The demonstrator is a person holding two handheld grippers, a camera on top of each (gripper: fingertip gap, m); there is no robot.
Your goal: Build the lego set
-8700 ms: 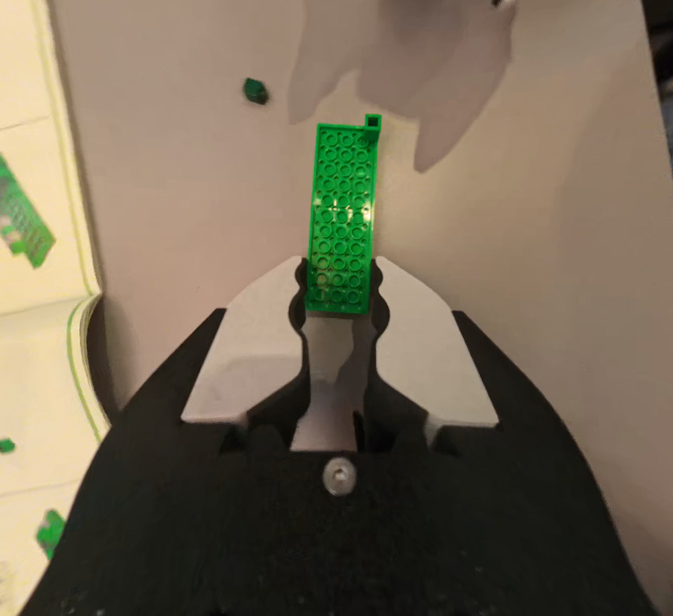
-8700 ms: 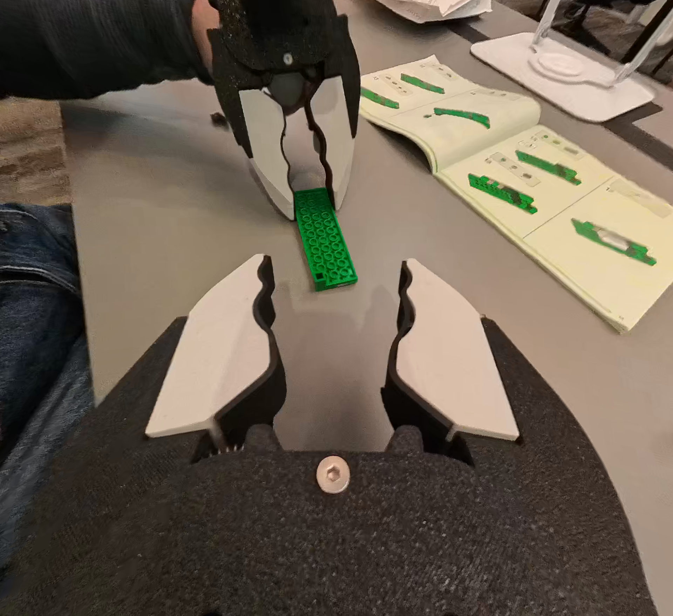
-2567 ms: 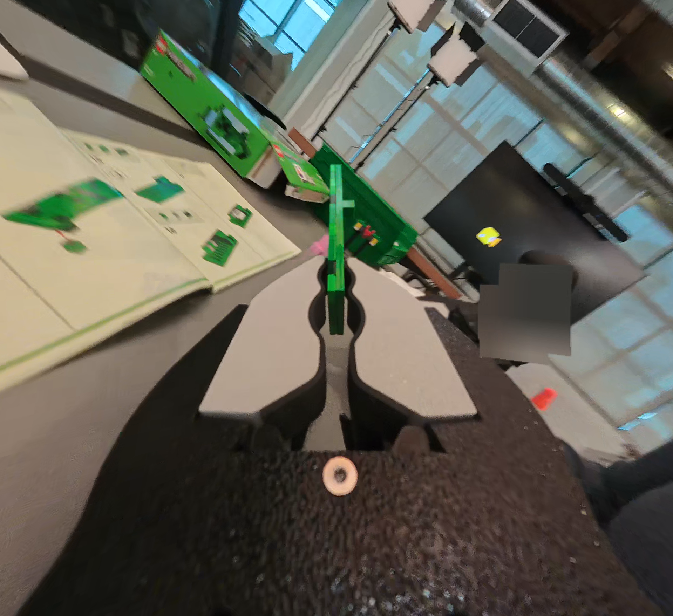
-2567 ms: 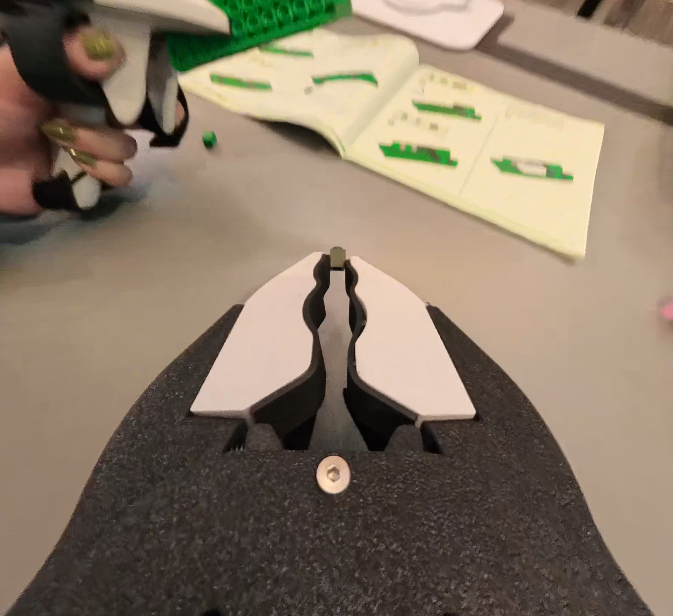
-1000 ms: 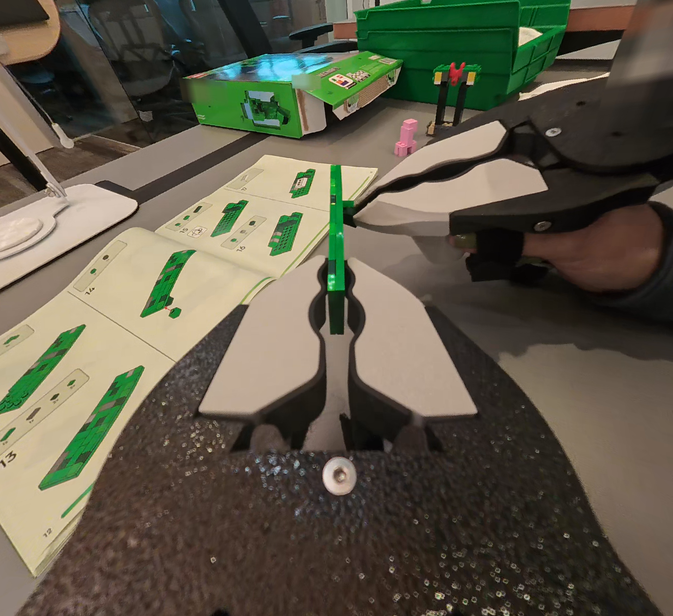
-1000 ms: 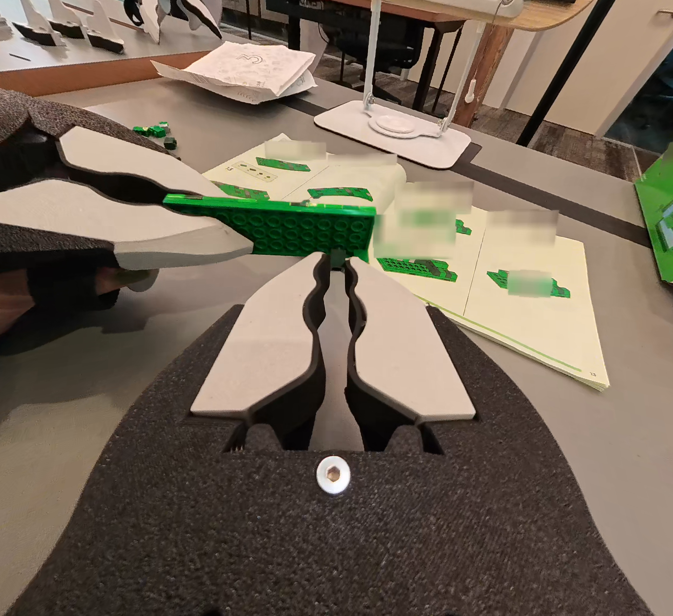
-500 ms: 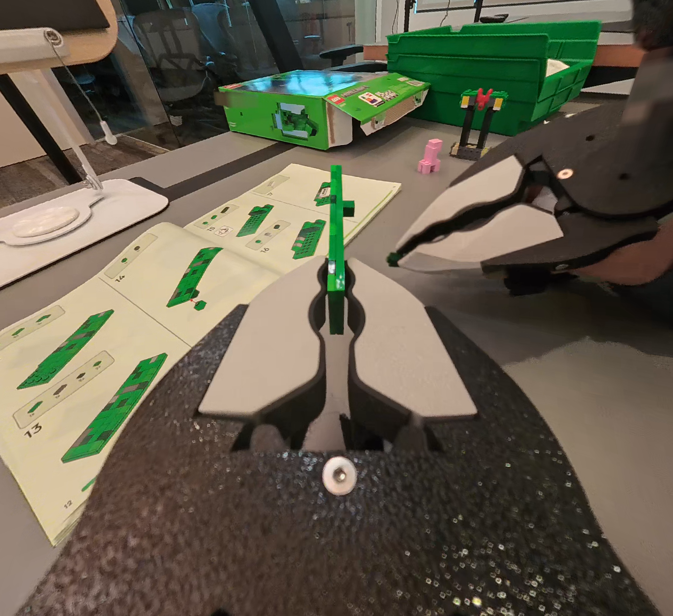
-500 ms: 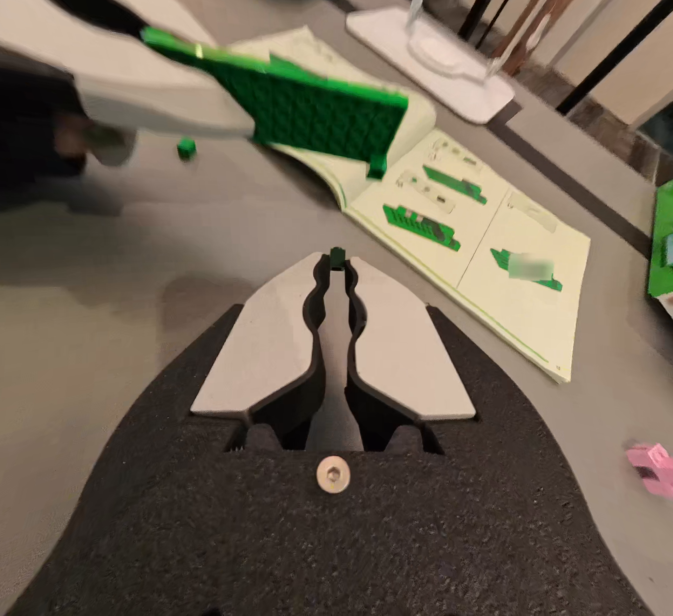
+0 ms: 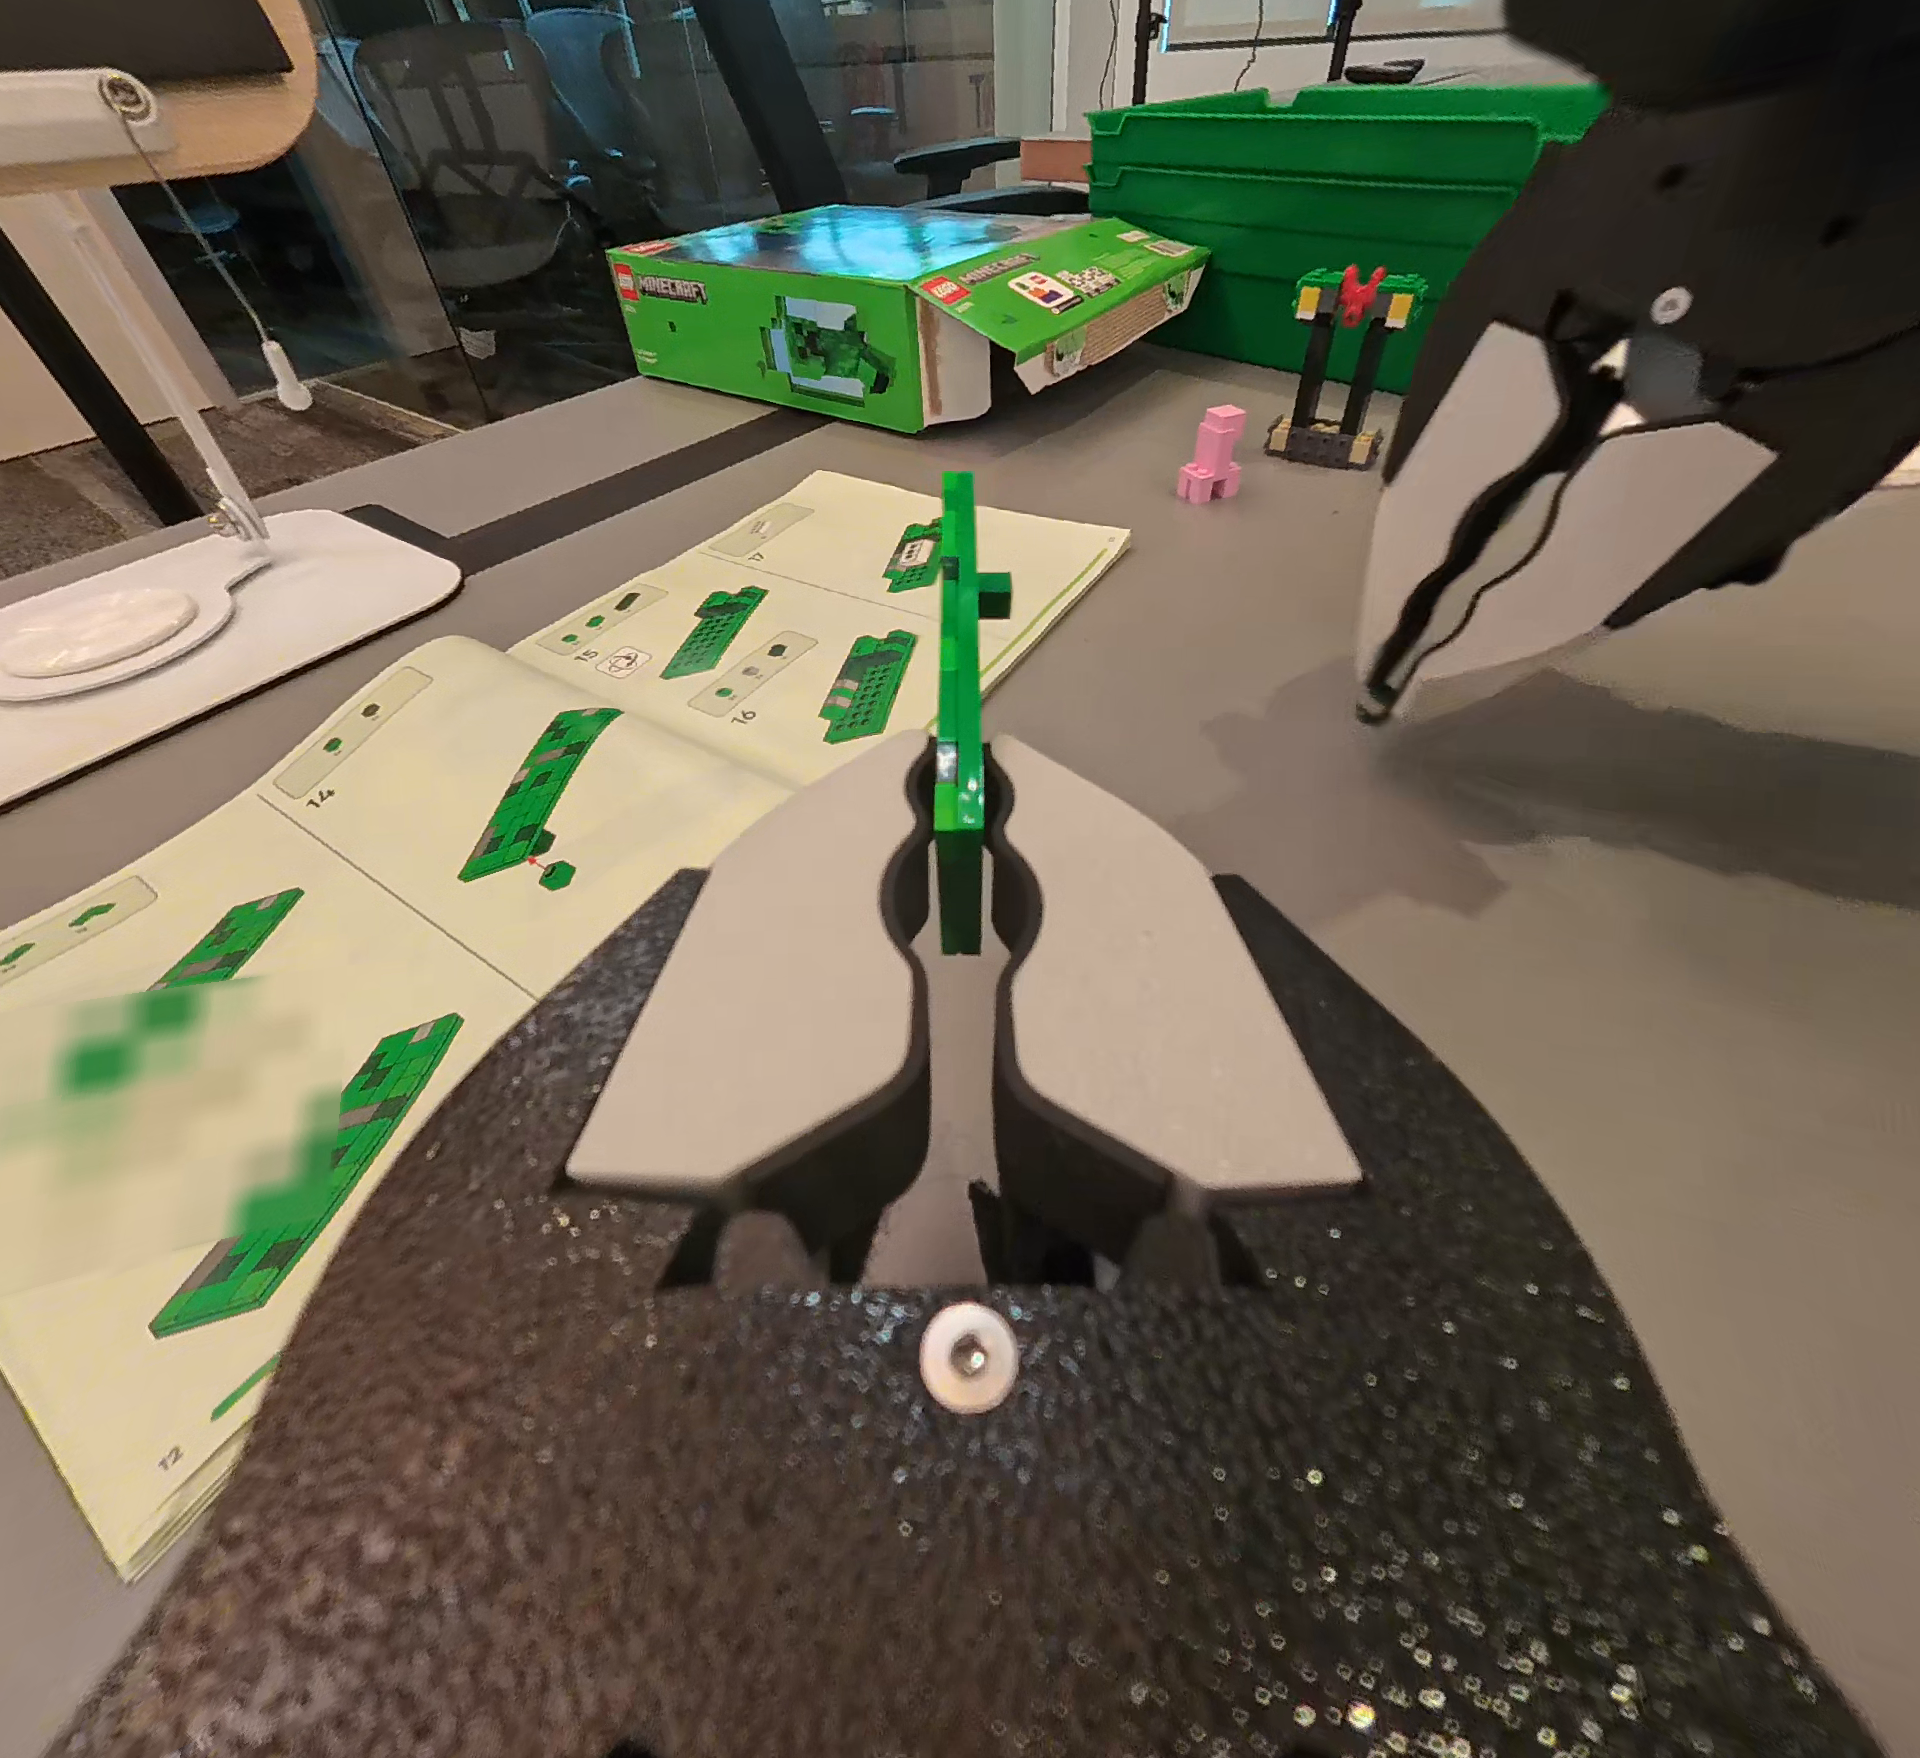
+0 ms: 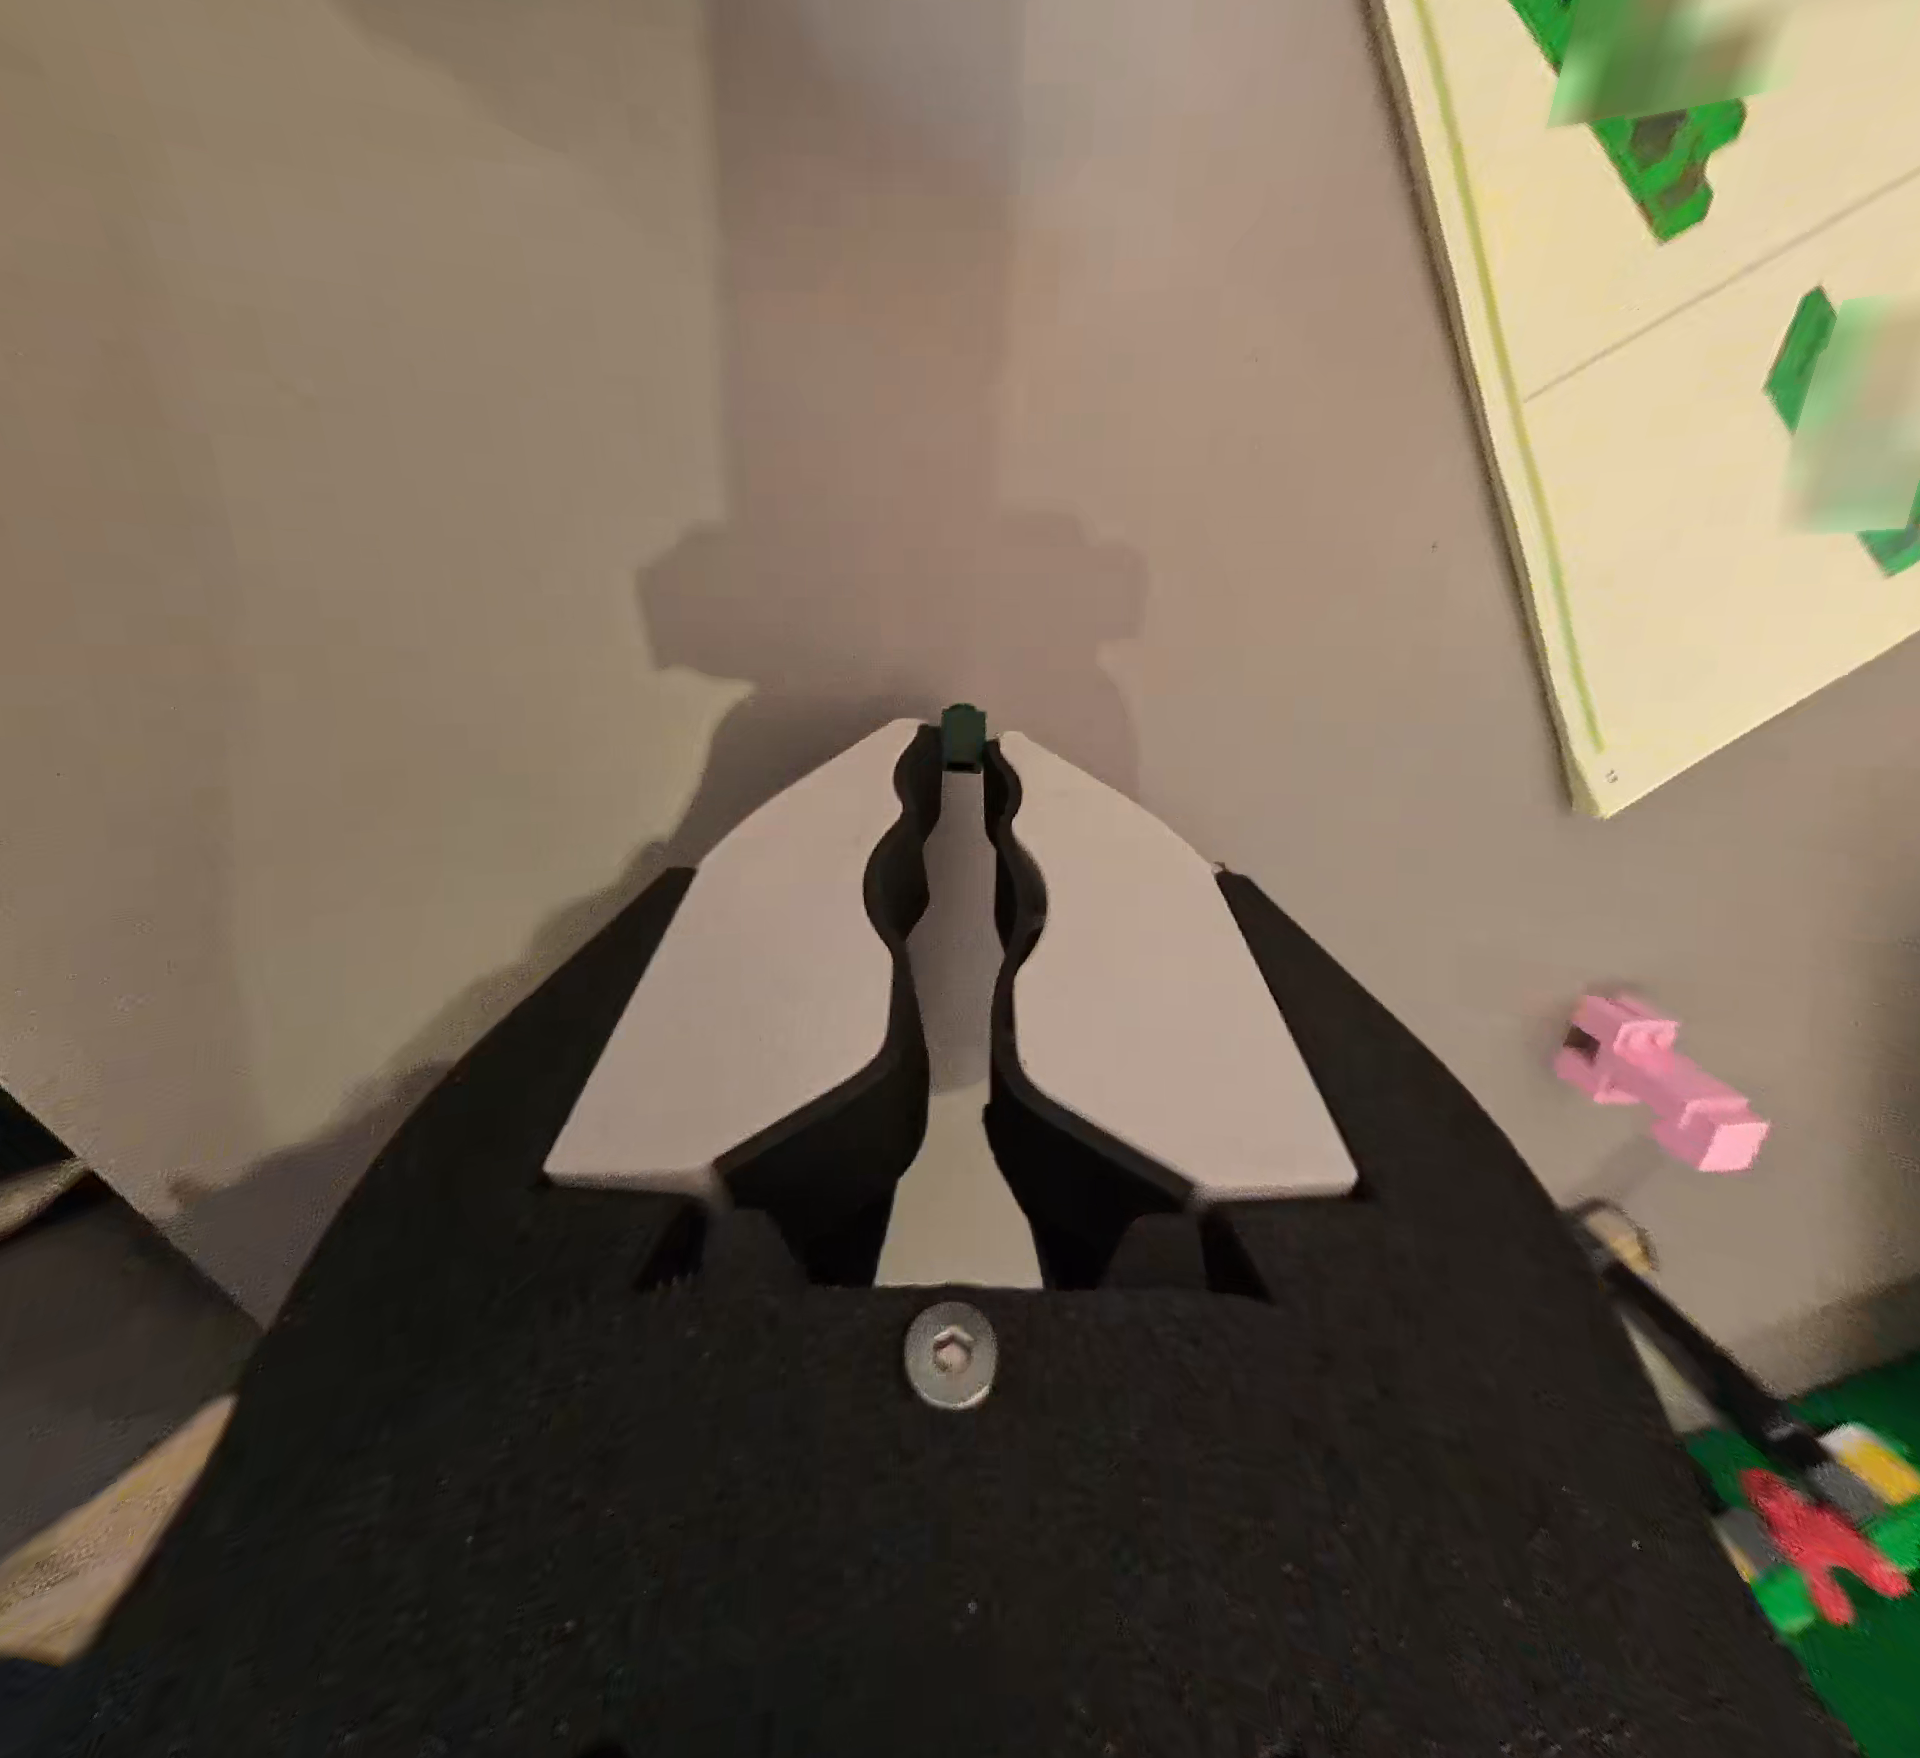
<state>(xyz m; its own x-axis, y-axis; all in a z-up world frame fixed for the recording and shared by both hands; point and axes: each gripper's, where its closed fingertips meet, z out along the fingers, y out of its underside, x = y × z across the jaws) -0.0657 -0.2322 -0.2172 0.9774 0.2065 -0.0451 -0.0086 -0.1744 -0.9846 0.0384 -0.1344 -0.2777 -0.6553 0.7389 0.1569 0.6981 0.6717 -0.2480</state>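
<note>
Your left gripper point(image 9: 961, 773) pinches the green plate point(image 9: 958, 669) edge-on, upright above the open instruction booklet point(image 9: 436, 804), with 1 small green brick point(image 9: 992, 594) stuck on its right face. Your right gripper point(image 10: 961, 747) points down at the grey table point(image 10: 364, 358), fingers pressed on a tiny dark green piece point(image 10: 962, 738). A pink figure point(image 10: 1652, 1095) lies to its right.

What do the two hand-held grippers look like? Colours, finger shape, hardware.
Both match. The left hand-held gripper and right hand-held gripper have black, rough-textured bodies, pale grey tapered fingers with wavy black inner edges, and one silver hex screw at the centre. No cables visible.
</note>
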